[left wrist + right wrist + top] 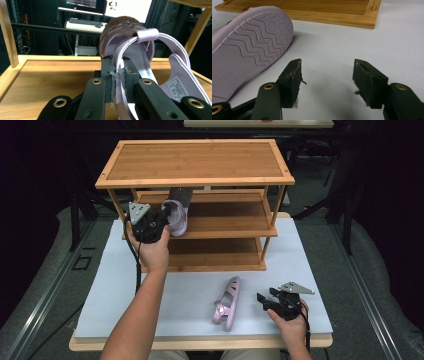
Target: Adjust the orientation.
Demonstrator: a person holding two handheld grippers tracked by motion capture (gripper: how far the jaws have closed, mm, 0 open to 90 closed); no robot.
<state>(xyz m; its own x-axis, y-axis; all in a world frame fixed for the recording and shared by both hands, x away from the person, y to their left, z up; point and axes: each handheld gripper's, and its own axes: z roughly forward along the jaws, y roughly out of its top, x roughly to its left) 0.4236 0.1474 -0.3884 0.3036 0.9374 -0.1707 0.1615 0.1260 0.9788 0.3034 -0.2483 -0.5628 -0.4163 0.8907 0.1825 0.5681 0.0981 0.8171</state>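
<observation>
Pink sandal [178, 216], clamped by left gripper [161, 220] upper left, reaches the middle shelf [230, 227]; release follows; right gripper [263, 301] gapes empty.

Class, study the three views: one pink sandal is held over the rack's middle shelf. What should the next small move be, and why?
Probably lower it and let go. The left hand-held gripper pinches the strap of the pink sandal at the middle shelf, with the shoe tilted and seemingly not settled flat. The other sandal lies on its side beside the open right hand-held gripper.
</observation>
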